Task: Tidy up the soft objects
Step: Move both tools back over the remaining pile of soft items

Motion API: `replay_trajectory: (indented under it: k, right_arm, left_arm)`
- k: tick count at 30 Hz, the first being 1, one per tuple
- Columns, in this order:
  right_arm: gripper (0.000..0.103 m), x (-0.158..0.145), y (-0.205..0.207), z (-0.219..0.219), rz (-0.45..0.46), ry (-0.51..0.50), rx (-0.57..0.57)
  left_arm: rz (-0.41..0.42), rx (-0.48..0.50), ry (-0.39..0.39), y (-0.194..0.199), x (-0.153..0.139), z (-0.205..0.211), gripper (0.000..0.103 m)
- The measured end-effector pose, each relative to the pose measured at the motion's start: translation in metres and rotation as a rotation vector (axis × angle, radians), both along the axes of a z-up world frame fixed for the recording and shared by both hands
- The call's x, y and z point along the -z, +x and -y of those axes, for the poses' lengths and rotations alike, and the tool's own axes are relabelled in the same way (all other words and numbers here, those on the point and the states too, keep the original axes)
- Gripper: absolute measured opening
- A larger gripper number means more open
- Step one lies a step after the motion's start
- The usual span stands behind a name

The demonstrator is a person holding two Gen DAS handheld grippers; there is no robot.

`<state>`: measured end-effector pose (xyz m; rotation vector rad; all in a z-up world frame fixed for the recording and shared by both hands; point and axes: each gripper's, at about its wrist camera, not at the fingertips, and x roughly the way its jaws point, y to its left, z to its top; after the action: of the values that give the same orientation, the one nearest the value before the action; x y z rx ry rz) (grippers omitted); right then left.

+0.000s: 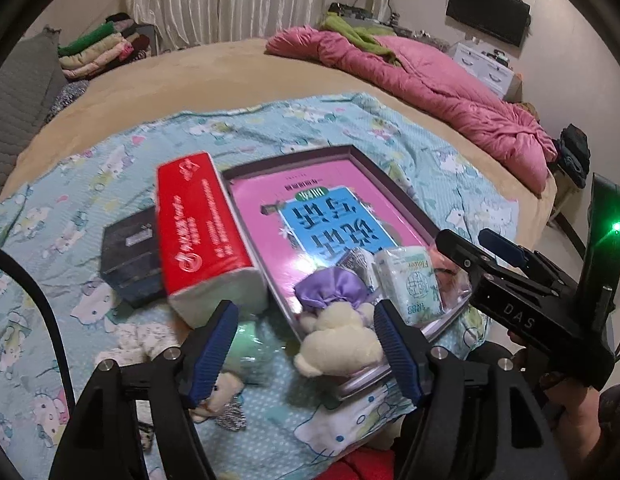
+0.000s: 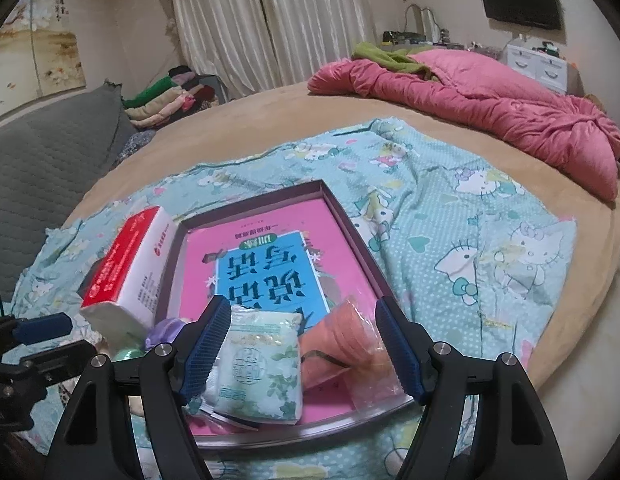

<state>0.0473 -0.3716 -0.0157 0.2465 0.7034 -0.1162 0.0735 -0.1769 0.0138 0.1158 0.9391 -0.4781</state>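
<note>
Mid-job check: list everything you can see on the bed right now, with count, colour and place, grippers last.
Tray: one, purple-rimmed, pink printed base, on the sheet.
Sheet: one, light blue cartoon print, over the tan bed.
Tissue box: one, red and white, leaning on the tray's left rim.
Tissue packs: at least one, pale green, near end of tray.
Pouch: one, purple satin, in tray.
Plush bear: one, cream, over the tray's near rim.
Dark box: one, left of tissue box.
Quilt: one, pink, far side.
Left gripper: open.
Right gripper: open.
</note>
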Motion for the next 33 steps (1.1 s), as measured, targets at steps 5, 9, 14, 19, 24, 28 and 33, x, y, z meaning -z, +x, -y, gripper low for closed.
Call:
replay_trajectory:
  k: [5, 9, 14, 19, 24, 28, 33]
  right_arm:
    - [0.076, -0.016, -0.003, -0.01, 0.026, 0.031, -0.027]
    - [0.077, -0.03, -0.005, -0.024, 0.047, 0.031, -0.061]
    - [0.077, -0.04, -0.009, -0.046, 0.056, 0.008, -0.113]
    - [0.077, -0.047, -0.011, -0.066, 0.058, -0.007, -0.156]
    - [0.077, -0.053, -0.015, -0.082, 0.064, -0.027, -0.193]
    - [0.077, -0.059, -0.017, -0.094, 0.069, -0.037, -0.219]
    - [0.077, -0.063, -0.02, -0.111, 0.072, -0.05, -0.262]
  left_arm:
    - [0.032, -0.019, 0.0, -0.006, -0.012, -0.014, 0.073]
    - [0.041, -0.036, -0.005, -0.009, -0.018, -0.024, 0.073]
    - [0.053, -0.07, -0.005, -0.011, -0.024, -0.042, 0.073]
    - [0.057, -0.113, -0.012, -0.011, -0.027, -0.065, 0.073]
    - [0.057, -0.161, -0.018, -0.009, -0.028, -0.089, 0.073]
    - [0.054, -0.207, -0.026, -0.007, -0.029, -0.111, 0.073]
    - [0.058, -0.289, -0.028, -0.005, -0.032, -0.148, 0.073]
